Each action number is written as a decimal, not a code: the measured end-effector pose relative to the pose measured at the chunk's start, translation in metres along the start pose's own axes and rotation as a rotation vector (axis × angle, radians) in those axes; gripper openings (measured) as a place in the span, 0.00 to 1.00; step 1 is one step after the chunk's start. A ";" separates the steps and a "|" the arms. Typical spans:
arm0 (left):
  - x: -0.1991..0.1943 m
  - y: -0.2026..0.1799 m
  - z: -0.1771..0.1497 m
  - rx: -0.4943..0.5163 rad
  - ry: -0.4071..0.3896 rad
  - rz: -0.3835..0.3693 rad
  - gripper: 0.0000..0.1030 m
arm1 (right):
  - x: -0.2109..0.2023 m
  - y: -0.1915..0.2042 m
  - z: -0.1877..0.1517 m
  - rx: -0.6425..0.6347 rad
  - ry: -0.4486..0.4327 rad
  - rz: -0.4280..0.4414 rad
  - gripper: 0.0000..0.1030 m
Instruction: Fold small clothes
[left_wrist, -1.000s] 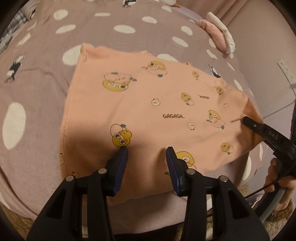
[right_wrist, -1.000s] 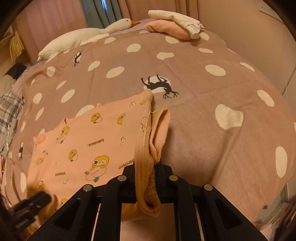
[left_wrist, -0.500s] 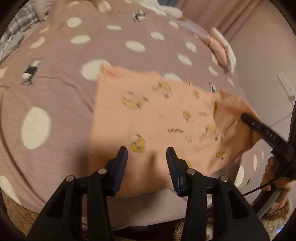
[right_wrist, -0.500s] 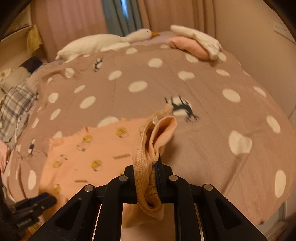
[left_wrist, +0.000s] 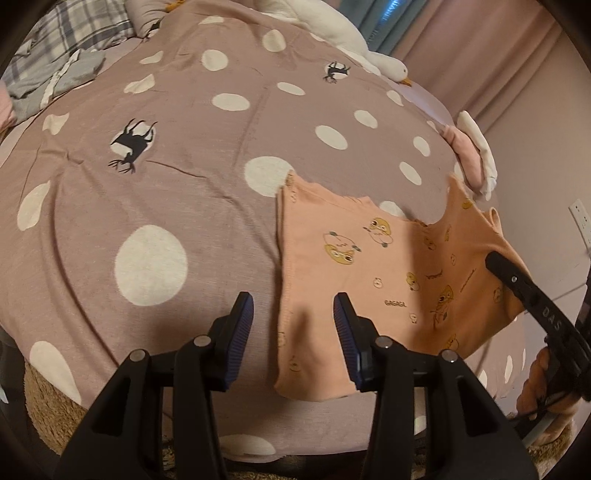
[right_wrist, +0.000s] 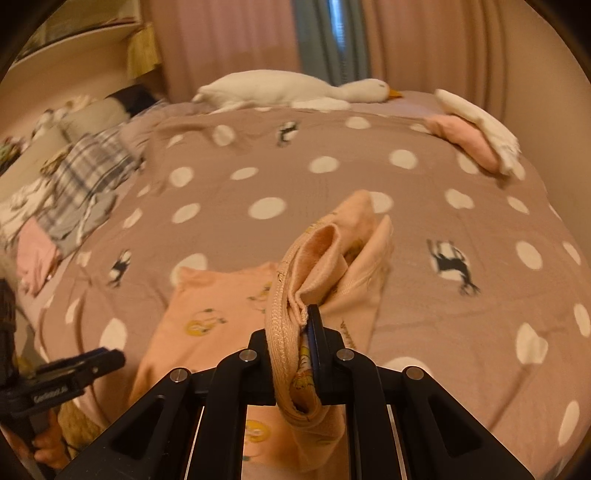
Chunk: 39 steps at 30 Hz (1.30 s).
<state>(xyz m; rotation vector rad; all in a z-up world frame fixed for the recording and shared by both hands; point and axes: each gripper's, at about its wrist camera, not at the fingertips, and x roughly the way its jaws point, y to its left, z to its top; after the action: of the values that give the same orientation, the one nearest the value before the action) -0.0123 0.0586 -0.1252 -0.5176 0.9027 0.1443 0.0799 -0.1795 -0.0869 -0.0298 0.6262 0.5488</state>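
The peach garment (left_wrist: 369, 266), printed "GAGAGA.", lies on the spotted bed (left_wrist: 184, 184), near its front edge. The right hand-held gripper (right_wrist: 308, 354) is clamped on its ribbed hem, lifting that side. The left hand-held gripper (left_wrist: 293, 332) hangs apart, empty; its body lettering seems illegible.

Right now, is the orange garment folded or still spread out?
Mostly spread, not folded. The garment lies single-layer on the bedspread, except its right edge, bunched and lifted in the right gripper. The left gripper is open, holding nothing.
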 end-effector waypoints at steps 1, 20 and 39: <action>-0.001 0.002 0.000 -0.003 0.001 0.001 0.43 | 0.001 0.003 0.000 -0.011 0.005 0.015 0.12; 0.007 0.010 -0.001 -0.023 0.051 -0.024 0.50 | 0.047 0.048 -0.045 -0.107 0.240 0.146 0.12; 0.048 -0.032 0.019 0.035 0.182 -0.279 0.73 | 0.010 0.002 -0.063 0.015 0.243 0.190 0.58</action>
<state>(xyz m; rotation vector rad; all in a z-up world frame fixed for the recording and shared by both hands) 0.0416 0.0354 -0.1413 -0.6254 0.9984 -0.1749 0.0506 -0.1846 -0.1437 -0.0234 0.8752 0.7306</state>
